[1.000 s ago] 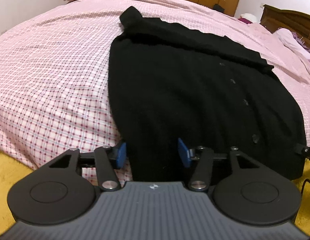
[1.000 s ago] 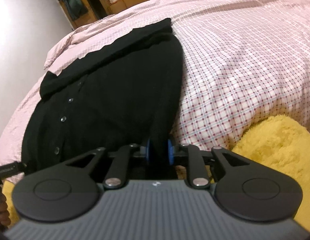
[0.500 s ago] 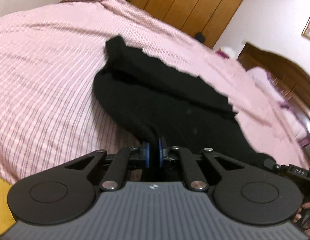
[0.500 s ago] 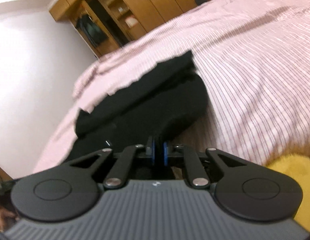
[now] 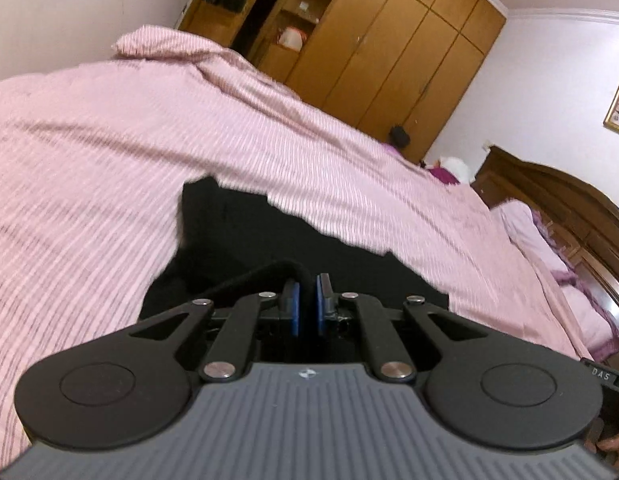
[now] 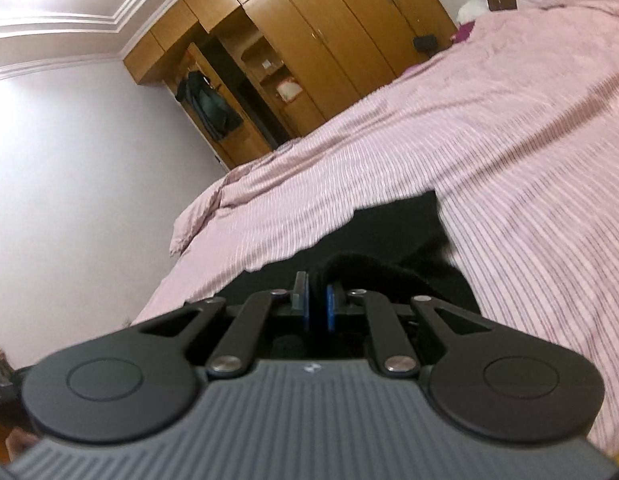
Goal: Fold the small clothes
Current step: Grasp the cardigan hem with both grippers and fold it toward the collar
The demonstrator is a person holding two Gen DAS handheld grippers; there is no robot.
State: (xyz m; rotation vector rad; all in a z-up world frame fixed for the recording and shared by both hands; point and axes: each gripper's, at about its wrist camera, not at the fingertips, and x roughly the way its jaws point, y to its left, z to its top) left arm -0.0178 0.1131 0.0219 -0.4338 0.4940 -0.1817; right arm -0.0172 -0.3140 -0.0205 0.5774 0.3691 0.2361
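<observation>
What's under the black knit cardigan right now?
The pink striped bedspread shows all around the black knit cardigan, so it lies on that. Directly beneath is covered. Left gripper and right gripper each pinch a hem edge.

My left tongs [image 5: 308, 305] and right tongs [image 6: 318, 307] look identical: matte black linkage arms with silver pivot screws, two round black discs, a ribbed grey housing bearing a small white logo, and blue pads [image 5: 295, 309] on the fingertips. White letters "DAS" and bare fingers [image 5: 613, 446] show at the left view's edge.
</observation>
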